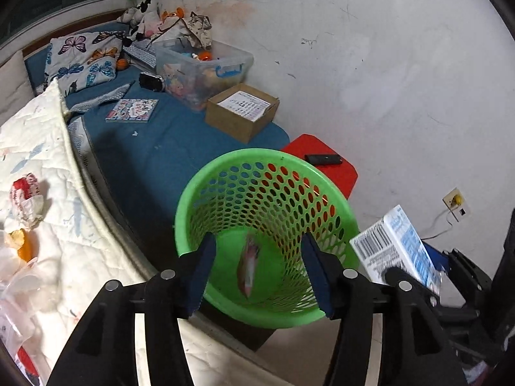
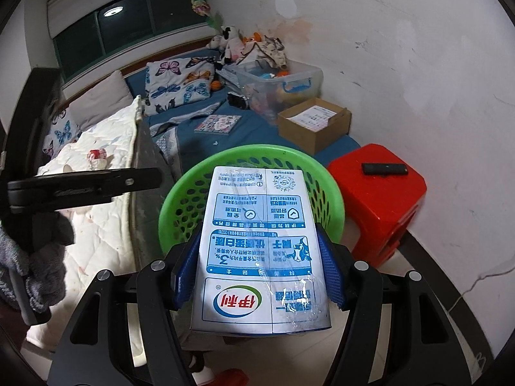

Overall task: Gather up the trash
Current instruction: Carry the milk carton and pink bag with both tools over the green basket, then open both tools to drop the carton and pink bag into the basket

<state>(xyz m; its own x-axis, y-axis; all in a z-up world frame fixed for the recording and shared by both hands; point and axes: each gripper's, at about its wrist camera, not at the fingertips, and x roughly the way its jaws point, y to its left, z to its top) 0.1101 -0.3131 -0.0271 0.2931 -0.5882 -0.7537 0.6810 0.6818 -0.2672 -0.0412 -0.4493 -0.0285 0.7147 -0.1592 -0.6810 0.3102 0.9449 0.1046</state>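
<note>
A green perforated trash basket (image 1: 206, 193) stands by the bed; it also shows in the right wrist view (image 2: 180, 189). A blurred pink wrapper (image 1: 248, 265) is inside it, below my left gripper (image 1: 257, 270), which is open and empty above the rim. My right gripper (image 2: 259, 267) is shut on a white-and-blue milk carton (image 2: 257, 234), held over the basket's near rim; the carton shows at right in the left wrist view (image 1: 396, 244). Crumpled wrappers (image 1: 25, 202) lie on the white quilt.
A red plastic stool (image 2: 383, 199) with a black remote (image 2: 384, 169) stands right of the basket against the wall. On the blue bed are a cardboard box (image 1: 241, 112), a clear storage bin (image 1: 202, 67), a book (image 1: 132, 110) and pillows.
</note>
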